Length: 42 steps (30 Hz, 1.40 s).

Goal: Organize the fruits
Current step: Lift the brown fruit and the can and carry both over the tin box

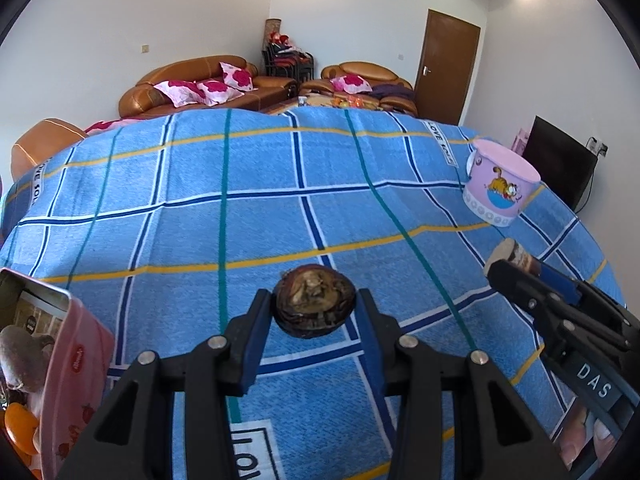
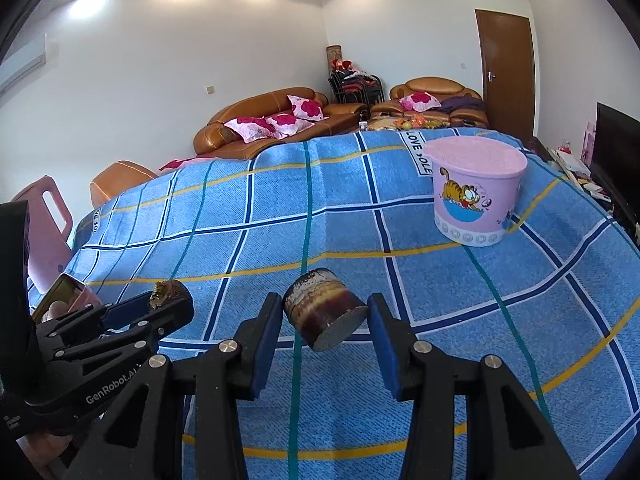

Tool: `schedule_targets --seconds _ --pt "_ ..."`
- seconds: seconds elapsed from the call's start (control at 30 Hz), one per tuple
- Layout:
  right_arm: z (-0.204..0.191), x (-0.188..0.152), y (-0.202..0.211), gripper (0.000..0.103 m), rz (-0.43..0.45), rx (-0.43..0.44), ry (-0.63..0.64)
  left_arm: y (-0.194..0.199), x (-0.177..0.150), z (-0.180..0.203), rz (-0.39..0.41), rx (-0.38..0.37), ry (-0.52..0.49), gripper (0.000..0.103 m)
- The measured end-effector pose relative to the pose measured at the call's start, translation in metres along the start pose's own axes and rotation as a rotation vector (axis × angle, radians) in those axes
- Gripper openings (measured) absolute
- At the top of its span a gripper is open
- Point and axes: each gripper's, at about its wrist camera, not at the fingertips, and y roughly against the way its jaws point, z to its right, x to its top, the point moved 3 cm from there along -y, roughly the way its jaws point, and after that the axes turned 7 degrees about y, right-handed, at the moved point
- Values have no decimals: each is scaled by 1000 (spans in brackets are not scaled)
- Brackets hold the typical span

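In the left wrist view my left gripper (image 1: 314, 298) is shut on a dark brown, rough round chunk (image 1: 314, 312), held above the blue checked cloth (image 1: 240, 220). My right gripper (image 2: 325, 304) is shut on a brown cylinder-shaped chunk (image 2: 320, 316) with a flat grey cut face, also off the cloth. Each gripper shows in the other's view: the right gripper (image 1: 505, 259) with its chunk (image 1: 518, 254) at the right edge, the left gripper (image 2: 160, 302) with its chunk (image 2: 176, 294) at the left. A pink cartoon-cat bucket (image 2: 476, 196) stands upright at the far right, its top appearing covered in pink.
A pink tin box (image 1: 76, 364) stands at the left edge of the table, holding a brownish lump and an orange fruit (image 1: 20, 428). The bucket (image 1: 500, 184) sits near the table's right edge. Sofas, a door and a dark screen lie beyond the table.
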Motion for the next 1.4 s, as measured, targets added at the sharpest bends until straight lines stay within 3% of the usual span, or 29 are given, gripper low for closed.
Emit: schedule_targets --seconds 1.2,1.4 --pt "-6 -4 32 46 131 1 -6 31 -8 -24 100 47 48 44" --pt "-3 -6 31 46 117 17 -36 36 -10 -27 114 55 46 44"
